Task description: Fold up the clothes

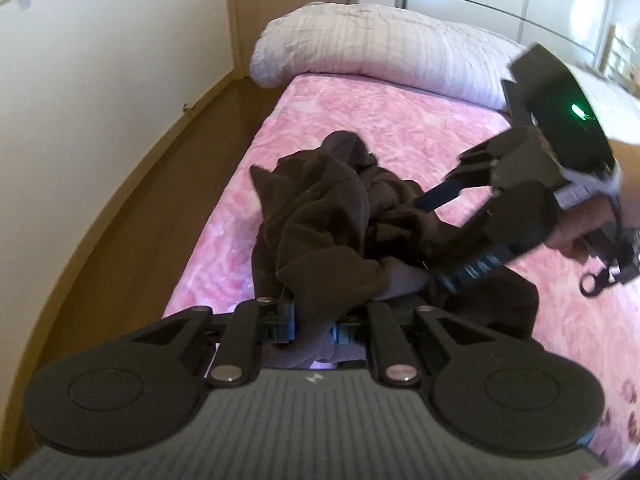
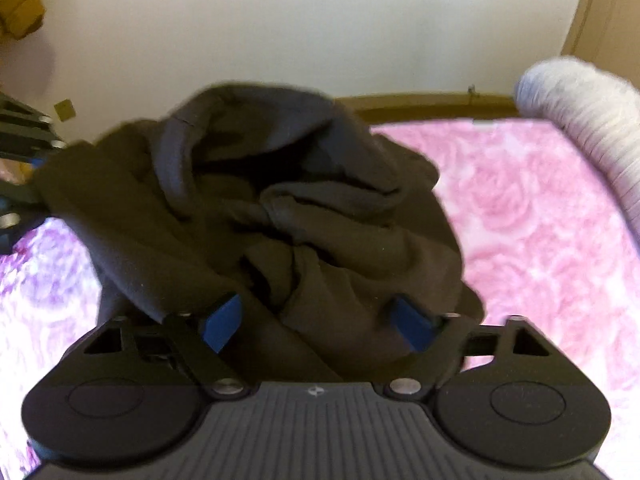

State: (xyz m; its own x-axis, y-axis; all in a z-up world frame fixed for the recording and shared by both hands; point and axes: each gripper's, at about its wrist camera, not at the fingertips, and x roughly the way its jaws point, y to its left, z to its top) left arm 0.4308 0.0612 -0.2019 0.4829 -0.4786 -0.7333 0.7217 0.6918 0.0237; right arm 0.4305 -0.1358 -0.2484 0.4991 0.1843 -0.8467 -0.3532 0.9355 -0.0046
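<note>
**Dark garment bunched on bed, both grippers engaged**

Pink floral bedspread (image 1: 360, 120) covers the bed; a pale rolled duvet (image 1: 372, 48) lies across its far end, white wall and wooden skirting alongside. One dark brown garment (image 1: 332, 216) sits crumpled in a heap close to the bed's long edge beside the floor strip. Its long axis cannot be told; the heap points no clear way. Left gripper (image 1: 314, 330) is pressed together, pinching a fold of the heap's near edge. Right gripper (image 2: 318, 324) stands spread, blue pads (image 2: 222, 322) either side of bunched cloth; a firm grip cannot be confirmed. A hand (image 1: 576, 224) holds it
</note>
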